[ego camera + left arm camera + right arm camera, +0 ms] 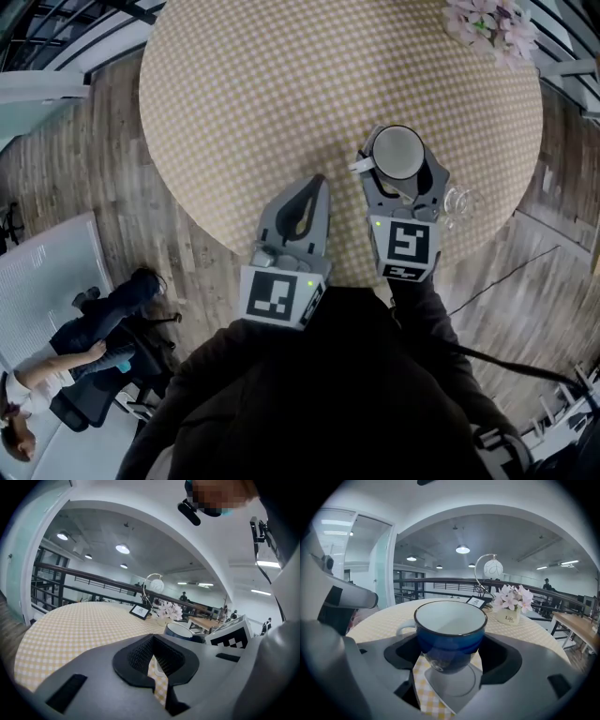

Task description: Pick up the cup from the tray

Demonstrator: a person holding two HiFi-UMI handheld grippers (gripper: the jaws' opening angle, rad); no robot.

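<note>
My right gripper (401, 161) is shut on a blue cup (397, 150) with a white inside, its jaws clasping the bowl from both sides. In the right gripper view the cup (449, 634) stands upright between the jaws, handle to the left, lifted above a small clear tray (452, 684) on the checked cloth. In the head view a clear glassy piece (461, 204) shows just right of that gripper. My left gripper (317, 186) hovers to the cup's left, shut with nothing in it. From the left gripper view the cup (179, 631) appears at the right.
The round table (281, 84) wears a yellow checked cloth, with wooden floor all round its edge. A pot of pink flowers (492, 23) and a small framed sign (477, 602) stand at the far side. A person sits on a chair (80, 352) at lower left.
</note>
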